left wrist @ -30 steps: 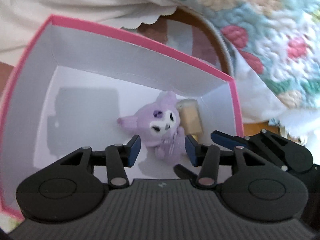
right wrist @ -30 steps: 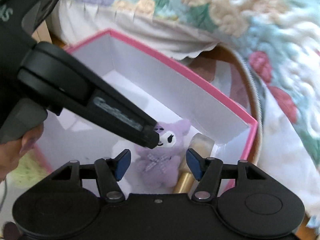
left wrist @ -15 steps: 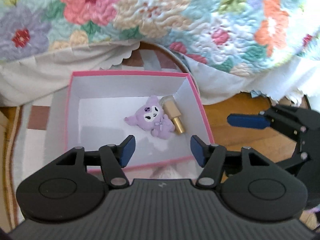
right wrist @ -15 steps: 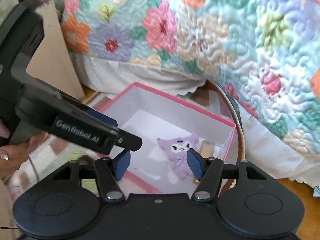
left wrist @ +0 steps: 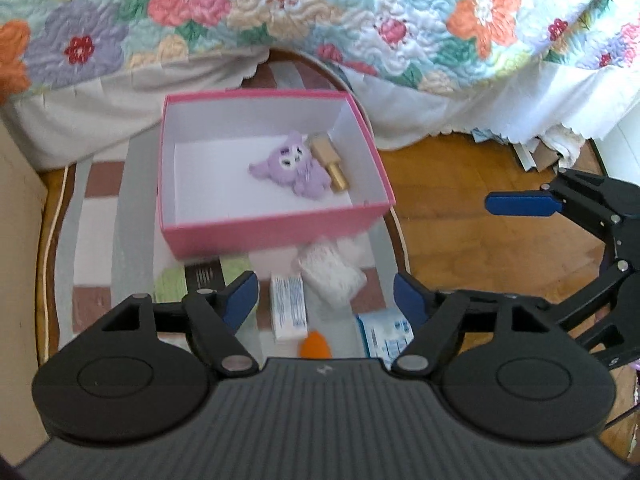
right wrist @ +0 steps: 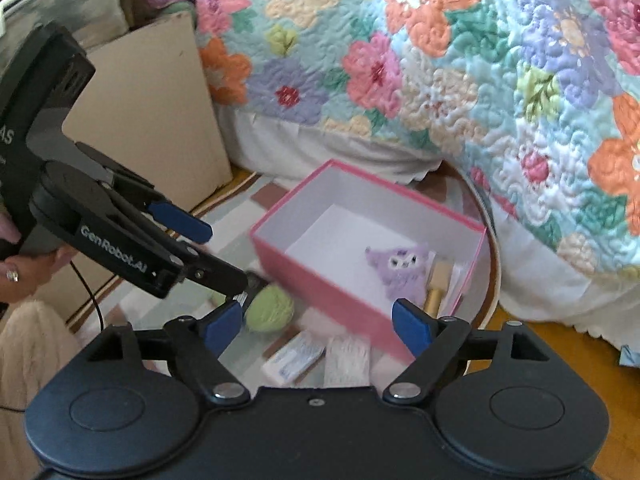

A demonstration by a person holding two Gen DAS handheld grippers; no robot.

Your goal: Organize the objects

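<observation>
A pink box [left wrist: 276,228] with a white inside sits on a striped rug. In it lie a purple plush toy [left wrist: 290,168] and a gold bottle [left wrist: 330,164]. Both also show in the right wrist view, plush [right wrist: 400,268] and bottle [right wrist: 436,290] in the box [right wrist: 320,276]. In front of the box lie a white carton [left wrist: 288,306], a white wrapped packet [left wrist: 332,268], a blue-white pack [left wrist: 386,334], an orange piece [left wrist: 316,346] and a green round thing [right wrist: 268,308]. My left gripper [left wrist: 324,300] is open and empty above these. My right gripper [right wrist: 318,326] is open and empty.
A flowered quilt [left wrist: 320,12] hangs behind the box. A beige board [right wrist: 148,112] stands at the left. Bare wood floor [left wrist: 460,232] lies to the right of the rug [left wrist: 100,240]. The right gripper also shows at the right of the left wrist view [left wrist: 592,216].
Both grippers have pulled up and back from inside the box, leaving the plush in it. The loose items in front of the box have come into view. Both jaws stand wider.
</observation>
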